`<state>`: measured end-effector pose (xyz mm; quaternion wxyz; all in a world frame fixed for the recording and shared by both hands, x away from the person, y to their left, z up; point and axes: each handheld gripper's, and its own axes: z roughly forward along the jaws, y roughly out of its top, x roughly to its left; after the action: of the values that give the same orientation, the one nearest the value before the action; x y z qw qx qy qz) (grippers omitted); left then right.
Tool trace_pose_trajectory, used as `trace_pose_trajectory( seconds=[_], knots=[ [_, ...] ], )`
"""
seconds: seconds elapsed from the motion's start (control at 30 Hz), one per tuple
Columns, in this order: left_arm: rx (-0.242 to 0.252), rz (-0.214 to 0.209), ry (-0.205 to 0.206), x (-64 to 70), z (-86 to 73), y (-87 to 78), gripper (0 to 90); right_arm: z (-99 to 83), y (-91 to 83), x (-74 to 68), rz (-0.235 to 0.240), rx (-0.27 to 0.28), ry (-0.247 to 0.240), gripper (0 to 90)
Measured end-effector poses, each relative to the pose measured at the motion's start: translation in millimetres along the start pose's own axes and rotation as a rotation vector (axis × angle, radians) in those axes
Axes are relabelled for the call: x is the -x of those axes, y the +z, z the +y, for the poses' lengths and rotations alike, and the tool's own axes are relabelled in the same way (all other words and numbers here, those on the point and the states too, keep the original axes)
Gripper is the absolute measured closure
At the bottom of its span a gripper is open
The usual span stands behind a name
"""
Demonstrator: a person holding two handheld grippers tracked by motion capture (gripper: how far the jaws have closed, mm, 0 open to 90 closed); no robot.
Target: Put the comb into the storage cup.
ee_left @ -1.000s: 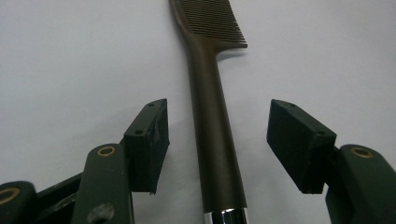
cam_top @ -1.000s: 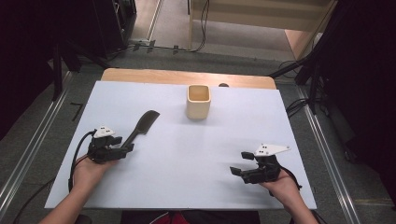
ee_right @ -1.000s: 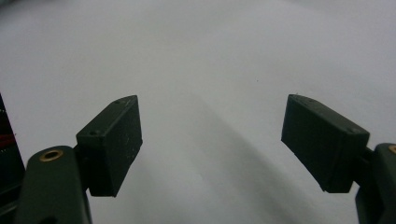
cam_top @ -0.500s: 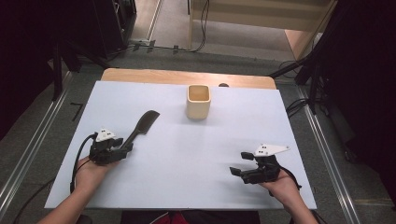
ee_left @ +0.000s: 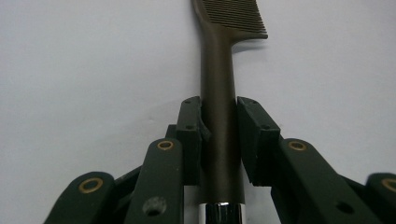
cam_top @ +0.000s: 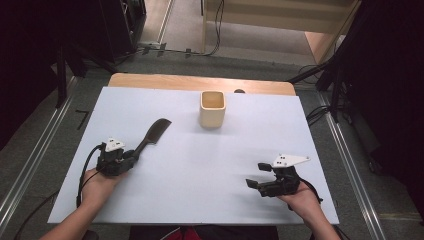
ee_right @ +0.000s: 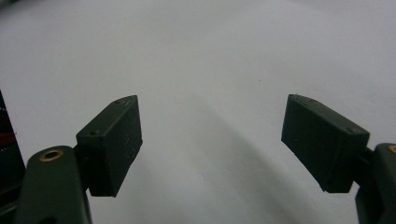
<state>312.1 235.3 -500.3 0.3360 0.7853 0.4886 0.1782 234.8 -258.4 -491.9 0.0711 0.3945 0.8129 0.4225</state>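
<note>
The left gripper [ee_left: 219,126] was clenched on the handle of a dark brown comb [ee_left: 219,70], whose toothed head pointed away toward the beige square cup [cam_top: 212,108]. The comb [cam_top: 151,135] lay low over the white table sheet [cam_top: 200,165], left of and nearer than the cup. The right gripper [cam_top: 259,176] rested released, well right of the comb, nearer than the cup.

Black jaws; brass-ringed screws; grey plates

Beige cup [cam_top: 212,108] on white table [cam_top: 260,145]
</note>
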Motion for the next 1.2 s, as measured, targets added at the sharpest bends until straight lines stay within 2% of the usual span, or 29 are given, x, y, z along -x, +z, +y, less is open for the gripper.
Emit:
trace_pose_trajectory(
  seconds=[0.13,0.27,0.4,0.43,0.5,0.6,0.9,0.93,0.97,1.1,1.13,1.17,1.2],
  knots=[
    [-0.036,-0.002,-0.020,1.1,4.5,-1.2,73.1,0.0,0.3,0.0,0.000,-0.003,-0.002,18.5],
    [-0.042,-0.035,-0.071,-2.8,5.3,-2.4,73.2,0.1,-0.9,0.4,-0.001,0.006,-0.001,18.5],
    [-0.048,-0.057,-0.100,-5.2,6.4,-3.2,73.3,0.1,-1.7,1.2,-0.005,0.008,0.005,18.5],
    [-0.051,-0.053,-0.104,-5.9,7.1,-4.5,73.2,0.0,-1.9,1.1,-0.003,0.007,0.002,18.5],
    [-0.025,-0.025,-0.106,-6.8,9.3,-9.0,73.4,0.1,-2.0,0.9,-0.001,0.006,0.001,18.5],
    [-0.018,-0.038,-0.133,-9.6,10.6,-11.8,73.4,0.1,-2.0,1.0,0.000,0.005,-0.001,18.5],
    [0.042,-0.123,-0.202,-11.7,17.8,-20.9,73.5,0.2,-2.1,0.8,-0.002,0.011,-0.002,18.5],
    [0.046,-0.151,-0.211,-12.3,19.4,-22.1,73.4,0.1,-2.2,1.0,-0.003,0.014,-0.003,18.5],
    [0.050,-0.160,-0.219,-11.7,21.4,-23.6,73.4,0.1,-2.4,1.1,-0.003,0.015,-0.004,18.5],
    [0.094,-0.208,-0.215,-8.4,30.5,-30.1,73.4,0.2,-3.1,1.2,-0.001,0.022,-0.007,18.4],
    [0.107,-0.208,-0.217,-7.1,31.8,-31.4,73.4,0.5,-3.2,1.0,0.000,0.025,-0.008,18.4],
    [0.112,-0.225,-0.222,-6.3,33.1,-32.2,73.4,0.7,-3.1,0.6,0.001,0.027,-0.008,18.4],
    [0.116,-0.221,-0.220,-4.9,34.1,-33.0,73.4,0.7,-3.0,0.4,0.003,0.029,-0.011,18.4]
  ],
)
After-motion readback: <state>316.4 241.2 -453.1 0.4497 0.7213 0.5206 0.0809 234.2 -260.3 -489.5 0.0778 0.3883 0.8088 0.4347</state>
